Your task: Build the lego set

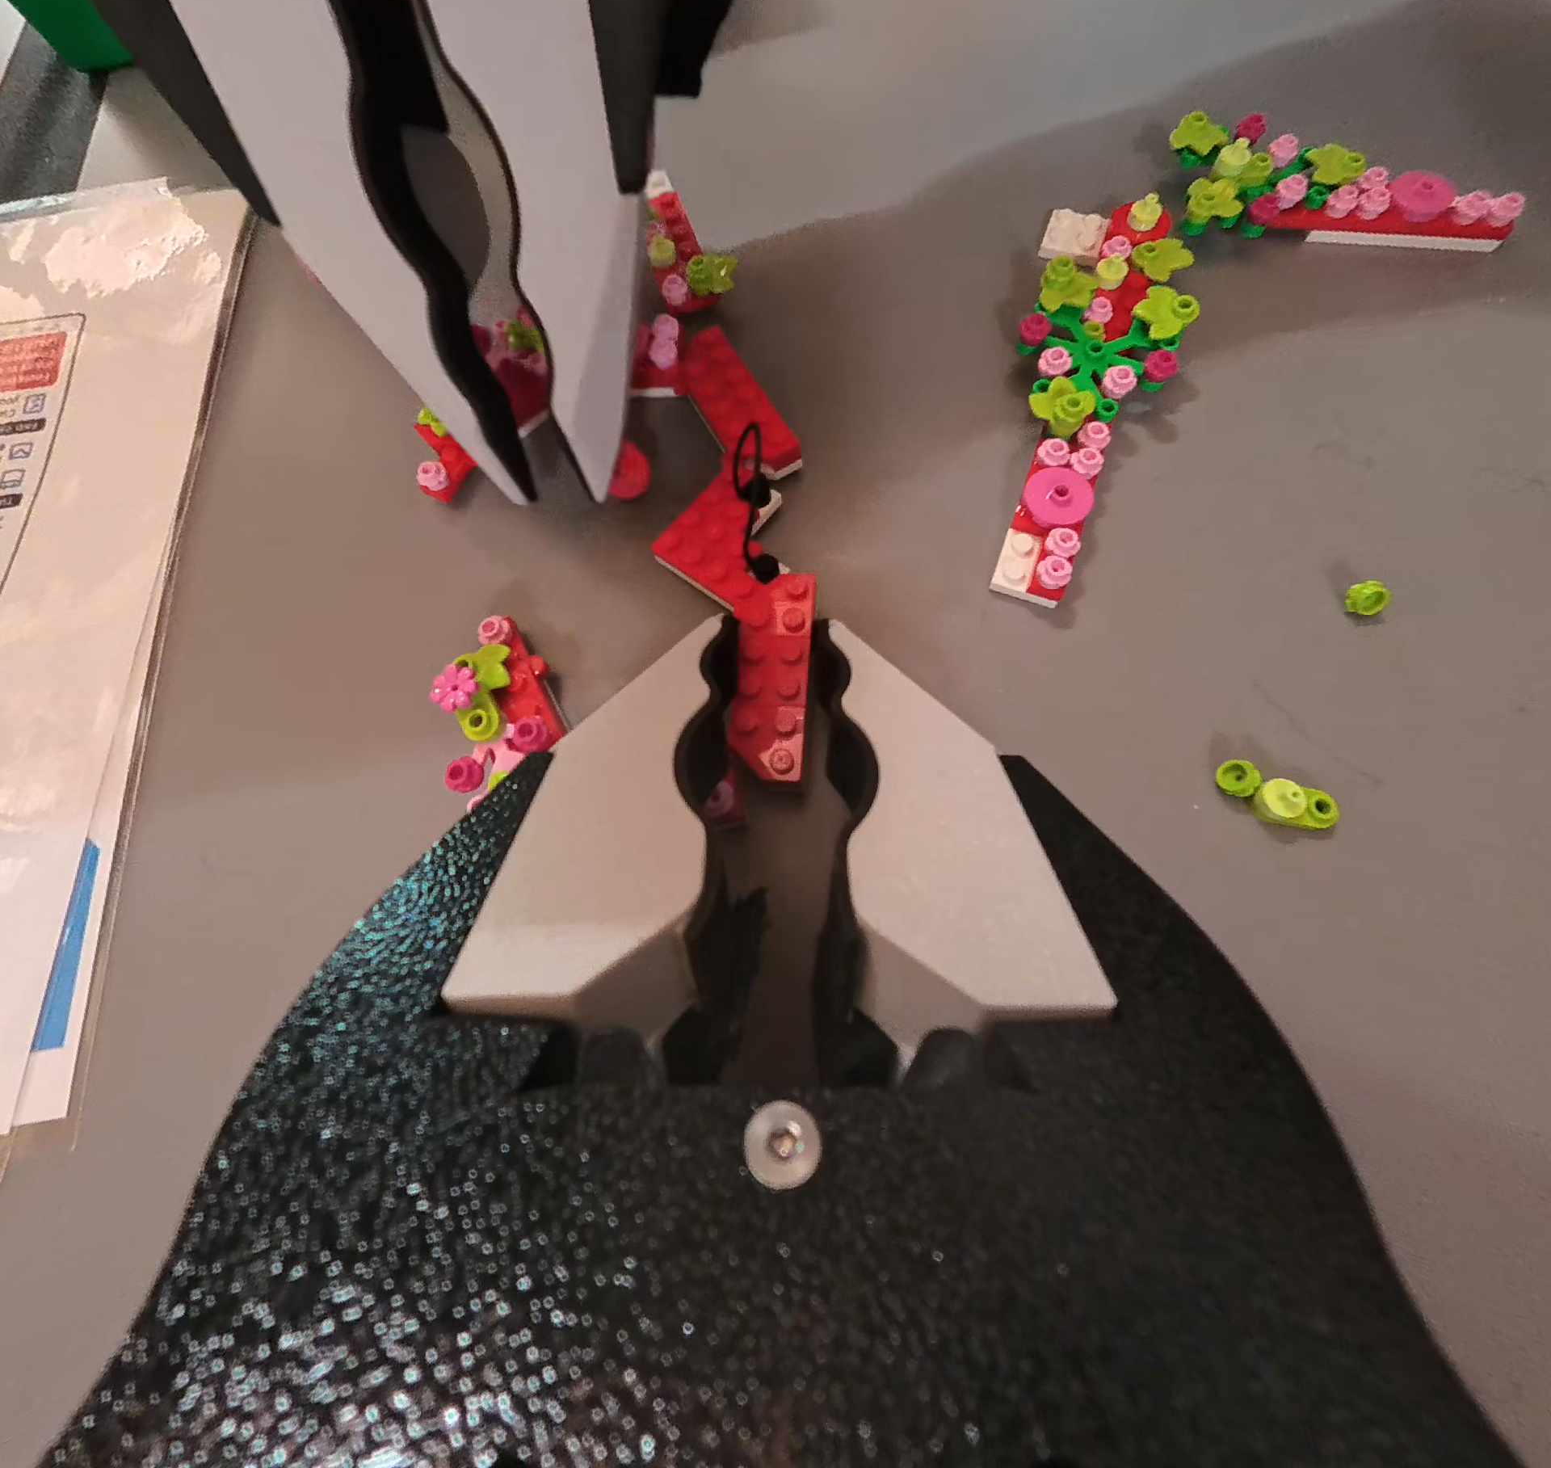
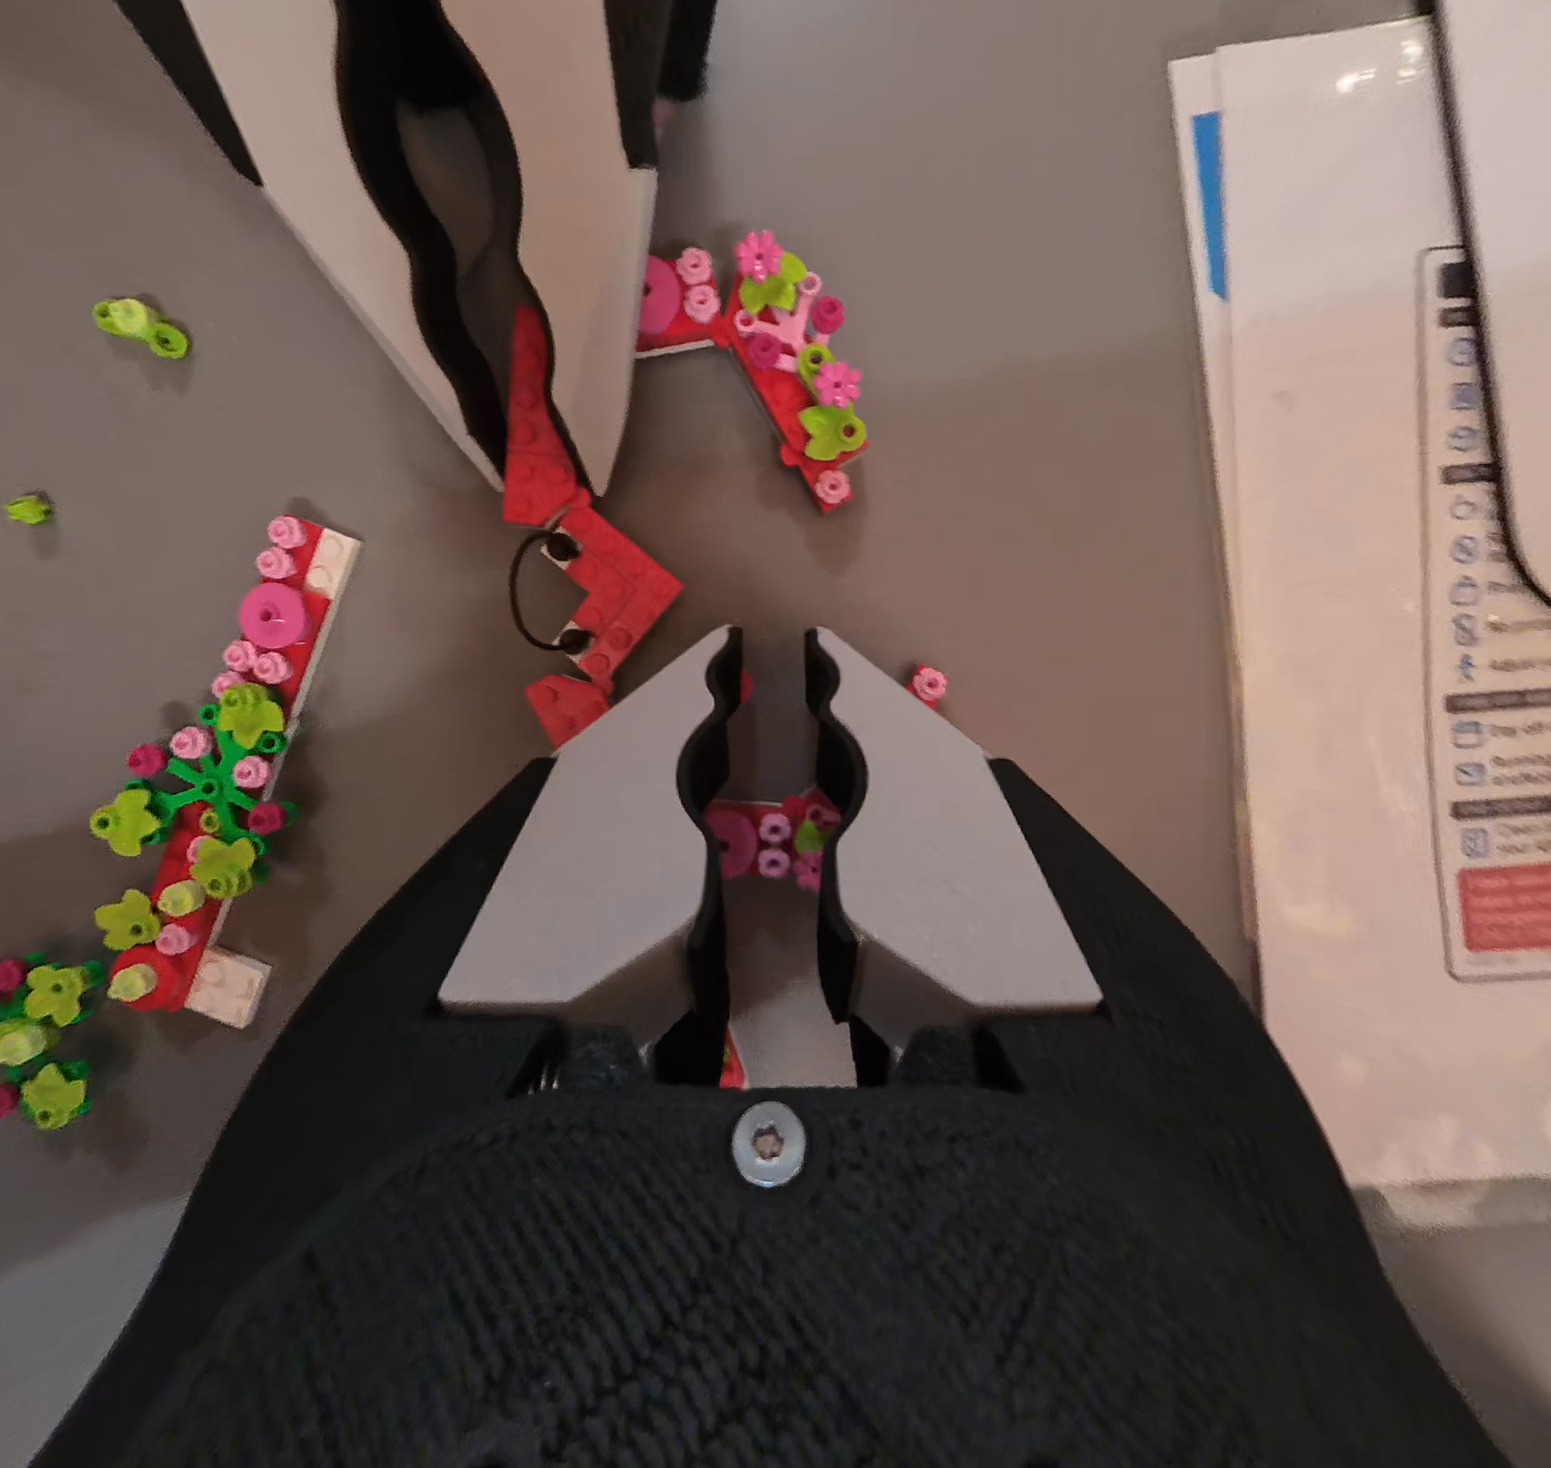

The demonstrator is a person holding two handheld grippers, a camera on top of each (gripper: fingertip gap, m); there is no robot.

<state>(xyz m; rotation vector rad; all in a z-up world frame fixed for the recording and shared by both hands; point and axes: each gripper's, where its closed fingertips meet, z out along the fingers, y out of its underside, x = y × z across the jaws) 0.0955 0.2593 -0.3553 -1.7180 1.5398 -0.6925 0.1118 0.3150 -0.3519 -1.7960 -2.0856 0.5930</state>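
A bent chain of bare red plates (image 1: pixel 722 521) lies on the grey table, with a black cord loop (image 1: pixel 747 487) on it. My left gripper (image 1: pixel 776 630) is shut on the chain's near end plate (image 1: pixel 776 697). In the right wrist view the left gripper (image 2: pixel 550 487) holds that same end (image 2: pixel 533 420). My right gripper (image 2: pixel 770 634) points down opposite it with its jaws a narrow gap apart and nothing between the tips. A flowered red piece (image 2: pixel 772 840) lies on the table under its fingers. The right gripper also shows in the left wrist view (image 1: pixel 569 496).
Two red bars covered in pink flowers and green leaves (image 1: pixel 1083 387) (image 1: pixel 1385 210) lie to the right. Another flowered red piece (image 1: pixel 495 697) lies left of my left gripper. Loose lime pieces (image 1: pixel 1276 794) (image 1: pixel 1366 597) sit nearby. Instruction sheets (image 1: pixel 84 588) cover the left table edge. Across from one pair of fingers to the other is roughly 6 centimetres. The flowered red piece (image 1: pixel 495 697) is about equally far from each gripper, around 5 centimetres. My right wrist view (image 2: pixel 809 400) looks at it from another angle.
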